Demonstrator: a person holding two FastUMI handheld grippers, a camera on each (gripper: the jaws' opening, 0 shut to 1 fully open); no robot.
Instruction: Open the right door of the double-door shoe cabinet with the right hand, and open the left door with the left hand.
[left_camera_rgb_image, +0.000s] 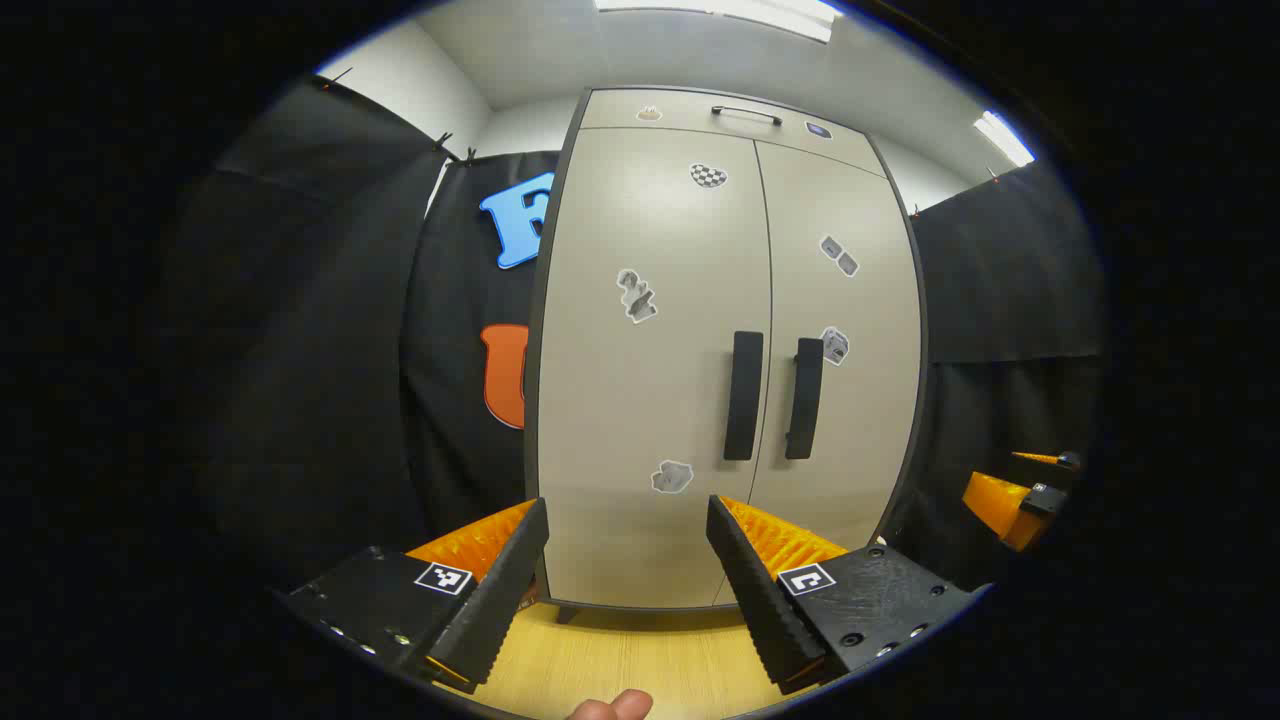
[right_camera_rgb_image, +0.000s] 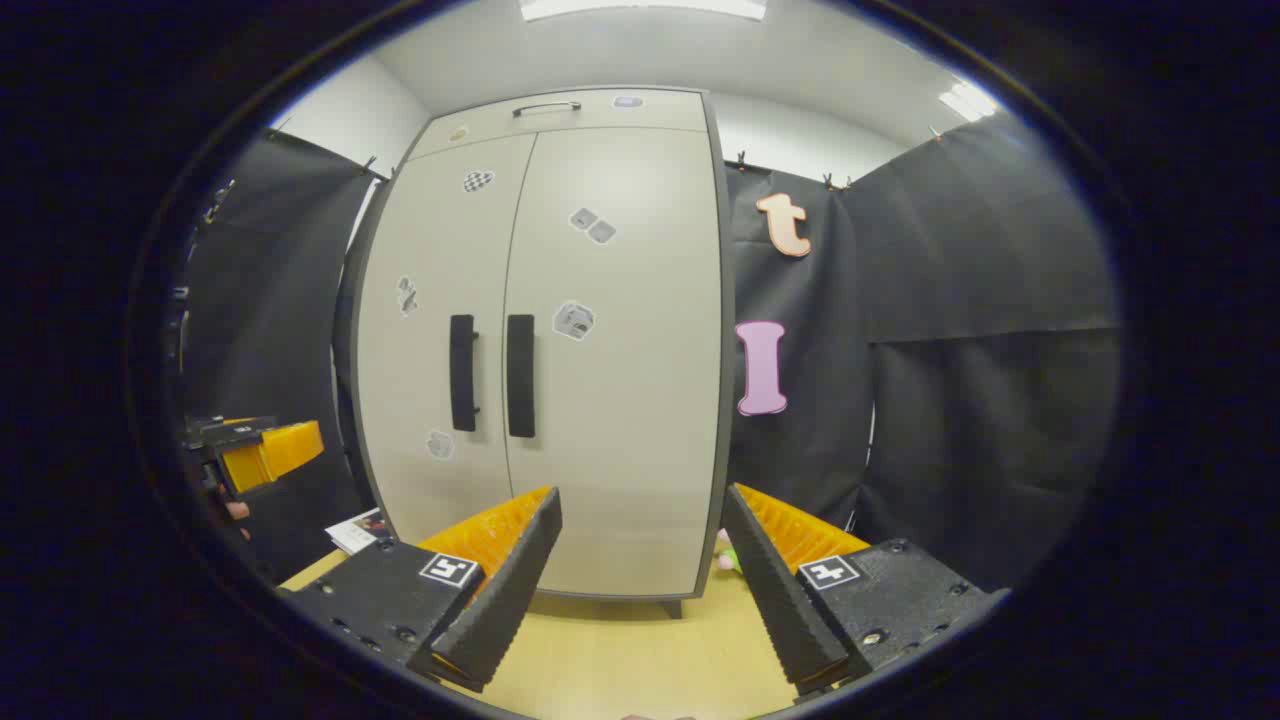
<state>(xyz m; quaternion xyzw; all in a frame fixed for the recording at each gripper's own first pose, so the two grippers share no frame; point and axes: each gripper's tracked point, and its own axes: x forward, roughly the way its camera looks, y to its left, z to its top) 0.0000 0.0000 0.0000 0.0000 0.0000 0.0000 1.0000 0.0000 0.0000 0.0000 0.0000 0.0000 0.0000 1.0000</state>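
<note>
Facing shut shoe cabinet (left_camera_rgb_image: 640, 400), both grippers (left_camera_rgb_image: 628, 560) (right_camera_rgb_image: 640, 560) spread

No readable text appears; the cabinet (left_camera_rgb_image: 650, 400) stickers are too small.

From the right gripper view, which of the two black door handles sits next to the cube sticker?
The right door handle, the one of the pair nearer the pink letter side. The cube sticker sits just beside its top; the left door handle has bare panel there.
</note>
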